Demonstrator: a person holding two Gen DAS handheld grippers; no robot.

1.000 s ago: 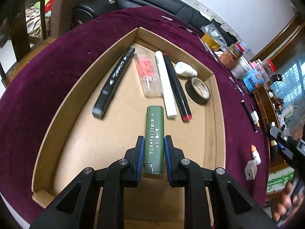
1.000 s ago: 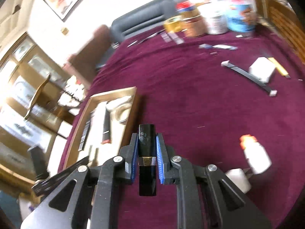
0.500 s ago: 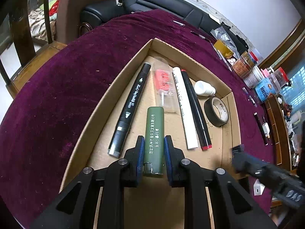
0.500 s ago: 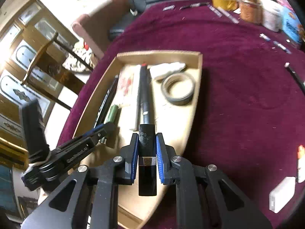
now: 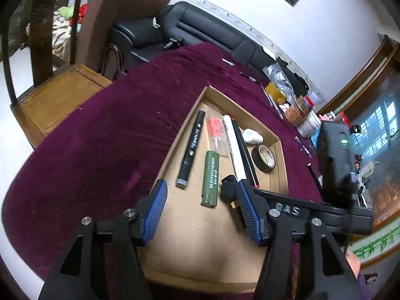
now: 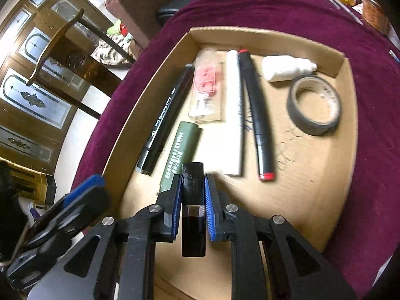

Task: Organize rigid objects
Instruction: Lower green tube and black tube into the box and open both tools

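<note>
1. Our left gripper (image 5: 202,208) jaws are opening; the green tube (image 5: 210,178) lies free in the box (image 5: 175,147), mid-frame.
2. Our right gripper (image 6: 192,208) squeezes the black bar (image 6: 193,192), low in its frame. We lower it slowly onto bare cardboard beside the tube.

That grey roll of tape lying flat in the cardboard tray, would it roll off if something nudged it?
Probably not: the grey roll of tape lies flat on its side in the cardboard tray, so a nudge would likely slide it. Stood on edge, its round shape would roll. With a hollow core, it is probably light, and it looks stiff enough to keep its ring shape.
</note>
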